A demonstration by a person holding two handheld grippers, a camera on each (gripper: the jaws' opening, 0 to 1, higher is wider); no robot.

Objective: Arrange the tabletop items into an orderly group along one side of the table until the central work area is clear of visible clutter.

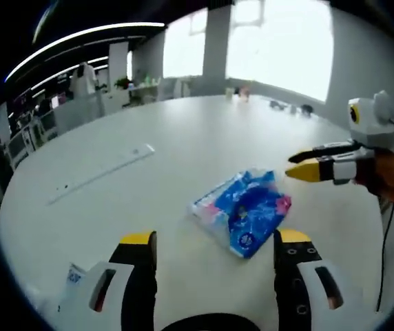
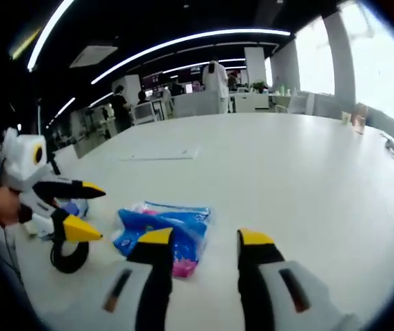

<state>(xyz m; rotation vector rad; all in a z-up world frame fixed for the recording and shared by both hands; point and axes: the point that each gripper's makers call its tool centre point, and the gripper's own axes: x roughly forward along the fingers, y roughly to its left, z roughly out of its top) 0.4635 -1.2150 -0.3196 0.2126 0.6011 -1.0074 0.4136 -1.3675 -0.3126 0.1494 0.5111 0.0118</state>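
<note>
Left gripper view: my left tongs (image 1: 214, 240) rise from the bottom edge with jaws spread apart and nothing between them, hovering over the white bench (image 1: 183, 138). Just beyond their yellow tips lies the blue-and-pink tissue pack (image 1: 242, 210), a soft plastic wrapper lying flat on the bench, its contents hidden by the printing. At the lower left, beside the left jaw, I see a small white packet with blue print (image 1: 74, 276), only partly in view. From the right edge my right tongs (image 1: 295, 165) enter, held in a hand (image 1: 393, 178), jaws parted and empty, near the pack but apart from it. Farther off, a flat pale strip (image 1: 104, 172) lies on the bench, and small objects (image 1: 290, 107) stand at the far edge below the bright windows (image 1: 280, 41). Right gripper view: my right tongs (image 2: 204, 238) are likewise open and empty, the tissue pack (image 2: 166, 227) lying just beyond the left jaw. The left tongs (image 2: 94, 210) come in from the left, open, above a black ring (image 2: 69, 258) resting on the bench. This view adds people (image 2: 214, 79) standing among desks behind the bench.
</note>
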